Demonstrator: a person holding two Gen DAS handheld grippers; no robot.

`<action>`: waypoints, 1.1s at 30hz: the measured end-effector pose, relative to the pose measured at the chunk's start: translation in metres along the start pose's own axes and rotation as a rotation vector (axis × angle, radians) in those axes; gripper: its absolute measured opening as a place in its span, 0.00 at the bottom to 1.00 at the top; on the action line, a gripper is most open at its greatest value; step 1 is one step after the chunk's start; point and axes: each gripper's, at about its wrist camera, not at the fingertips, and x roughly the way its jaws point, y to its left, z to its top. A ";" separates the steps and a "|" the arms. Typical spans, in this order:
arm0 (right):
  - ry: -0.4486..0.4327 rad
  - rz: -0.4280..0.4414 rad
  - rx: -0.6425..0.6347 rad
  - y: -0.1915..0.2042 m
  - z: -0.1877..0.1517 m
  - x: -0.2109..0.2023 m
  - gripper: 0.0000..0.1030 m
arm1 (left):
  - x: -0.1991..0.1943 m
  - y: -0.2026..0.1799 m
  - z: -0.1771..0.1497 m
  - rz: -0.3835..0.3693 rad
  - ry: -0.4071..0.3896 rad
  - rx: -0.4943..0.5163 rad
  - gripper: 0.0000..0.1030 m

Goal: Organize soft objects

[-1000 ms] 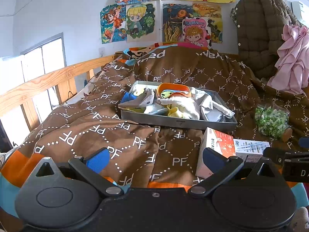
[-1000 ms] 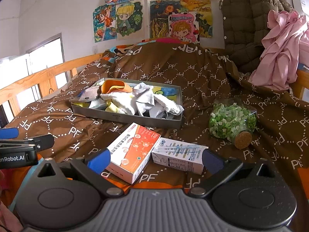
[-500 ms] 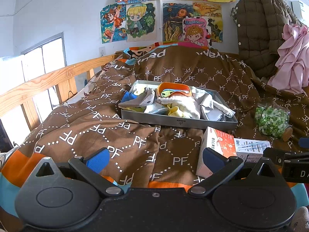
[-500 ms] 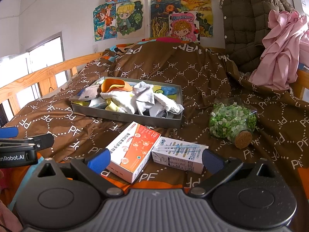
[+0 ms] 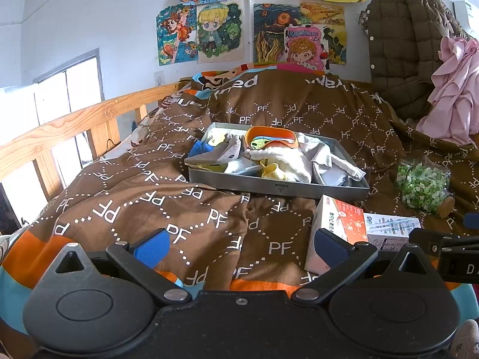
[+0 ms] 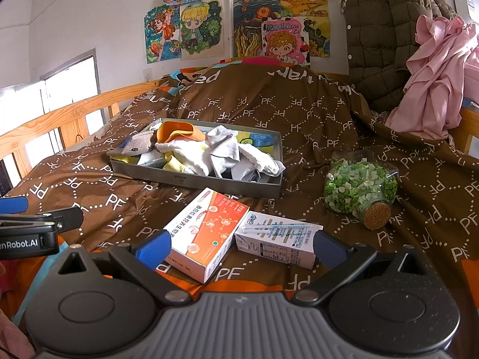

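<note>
A: What encloses the scene?
B: A pale white wall [image 5: 89,15], hung with a cluster of colourful cartoon drawings [image 6: 239,21]; a bright window [image 5: 69,95] at left admits strong daylight.

A: And the furniture?
B: A bed with a wooden side rail [image 5: 60,128], covered by a brown quilt [image 6: 269,104] printed with white "PF" lettering and dotted diamonds, orange and blue at its near edge.

A: What stands at right?
B: A quilted olive-brown coat [image 5: 410,39] and a pink garment [image 6: 440,74], apparently hanging. A white unit [image 5: 467,12] in the upper corner is possibly an air conditioner.
</note>
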 end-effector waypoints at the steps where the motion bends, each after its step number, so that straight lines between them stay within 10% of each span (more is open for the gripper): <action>1: 0.000 0.000 0.000 0.000 0.000 0.000 1.00 | 0.000 -0.001 0.001 0.000 0.000 0.000 0.99; 33: 0.003 -0.002 -0.001 0.000 -0.001 0.000 1.00 | -0.004 0.003 -0.001 0.002 -0.004 -0.001 0.99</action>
